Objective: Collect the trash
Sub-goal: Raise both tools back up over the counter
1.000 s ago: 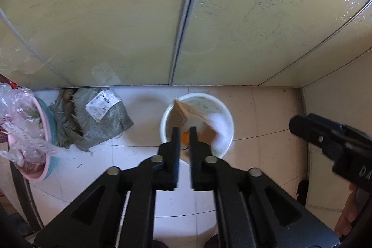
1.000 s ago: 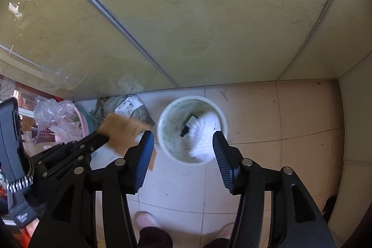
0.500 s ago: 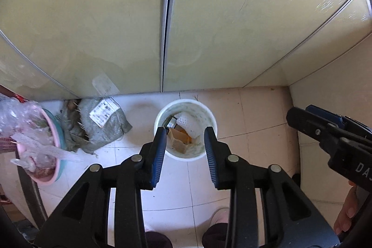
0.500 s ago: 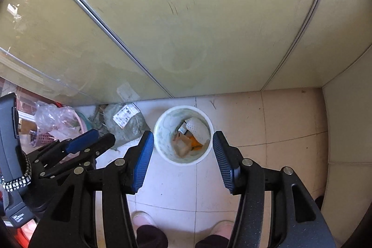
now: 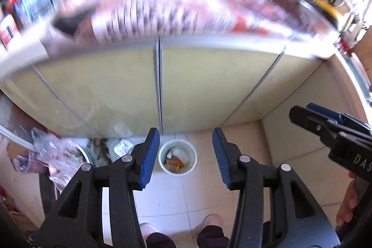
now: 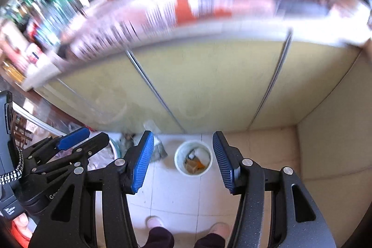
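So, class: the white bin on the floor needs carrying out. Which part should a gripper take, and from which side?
Grip the white bin by its rim, coming straight down from above. It stands upright with an open, round mouth, so one finger can go inside and one outside the thin wall. Probably choose the near rim: the cabinet doors stand close behind it, and the trash lies low inside.

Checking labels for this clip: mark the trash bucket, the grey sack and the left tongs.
trash bucket (image 5: 162, 163), left wrist view, on its white rim.
grey sack (image 6: 159, 151), right wrist view, on its visible corner.
left tongs (image 5: 186, 156), left wrist view, midway between the tips.
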### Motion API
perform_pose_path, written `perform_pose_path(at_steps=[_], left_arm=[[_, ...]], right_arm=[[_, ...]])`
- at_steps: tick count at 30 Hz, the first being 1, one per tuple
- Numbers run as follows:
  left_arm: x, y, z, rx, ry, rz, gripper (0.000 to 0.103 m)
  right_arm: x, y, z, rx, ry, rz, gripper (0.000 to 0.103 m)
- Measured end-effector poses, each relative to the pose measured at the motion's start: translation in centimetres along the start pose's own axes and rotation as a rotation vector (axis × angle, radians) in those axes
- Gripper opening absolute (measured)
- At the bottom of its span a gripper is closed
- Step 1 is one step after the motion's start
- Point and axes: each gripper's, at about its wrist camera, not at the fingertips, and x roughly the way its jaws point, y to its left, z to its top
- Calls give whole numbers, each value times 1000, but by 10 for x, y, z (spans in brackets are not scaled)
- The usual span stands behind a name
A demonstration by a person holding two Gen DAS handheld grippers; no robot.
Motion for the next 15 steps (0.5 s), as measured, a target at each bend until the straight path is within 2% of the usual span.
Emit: perform_pose_path(at_steps=[5, 9, 15], left_arm=[[-89, -33, 22, -2, -106, -2, 49], [-143, -54, 30, -17, -188, 5, 54], [-211, -81, 40, 3, -320, 12, 65]], right_arm=[[-92, -2, 16, -11, -134, -11, 53], [-155, -13, 30, -21, -217, -4, 53], [-213, -6, 38, -57, -346, -25, 57]])
